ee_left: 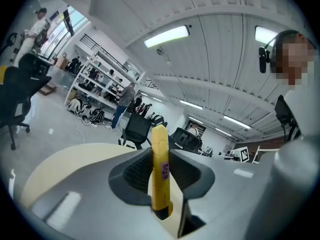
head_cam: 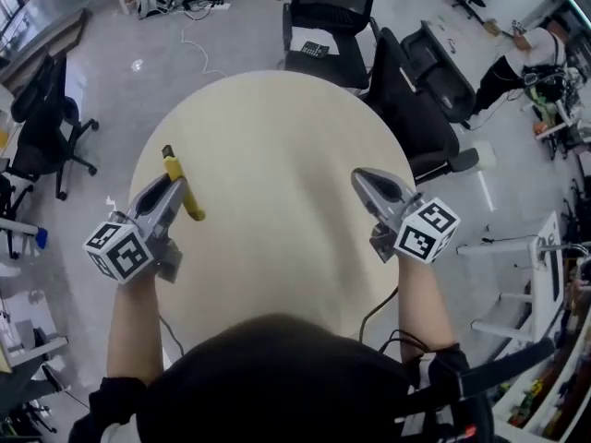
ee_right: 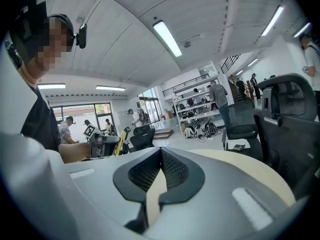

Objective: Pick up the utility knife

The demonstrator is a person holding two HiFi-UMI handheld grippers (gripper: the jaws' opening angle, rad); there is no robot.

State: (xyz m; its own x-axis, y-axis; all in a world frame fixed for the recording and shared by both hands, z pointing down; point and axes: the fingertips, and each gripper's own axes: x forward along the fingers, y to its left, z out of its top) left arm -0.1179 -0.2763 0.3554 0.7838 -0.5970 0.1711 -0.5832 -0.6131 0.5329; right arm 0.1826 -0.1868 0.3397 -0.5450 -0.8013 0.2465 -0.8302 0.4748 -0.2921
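Round, pale counter [head_cam: 277, 127] filling the middle of the head view, with grey floor [head_cam: 120, 63] all around. Black office chairs [head_cam: 328, 12] beyond the far edge and off to the right, one more at the left.

Left gripper [head_cam: 174, 190] over the counter's left edge, marker cube [head_cam: 118, 252] at the near end, pointing away from the person. Fingers [ee_left: 130, 171] closed on the utility knife [ee_left: 160, 169], clamping the yellow body partway along. Upright in the left gripper view, yellow end standing above the fingers, dark end hanging just below them. Slanted across the fingers in the head view, one end sticking out toward the far side, the other toward the counter's middle. Held in the air, clear of the surface.

Right gripper [head_cam: 362, 177] over the counter's right part, well apart from the left one, likewise pointing away. Fingers [ee_right: 177, 171] drawn together at the tips, only a thin slit lower down showing the pale counter through it. Nothing between them.

In the right gripper view, small at the left: the left gripper with the yellow knife, against the room behind.
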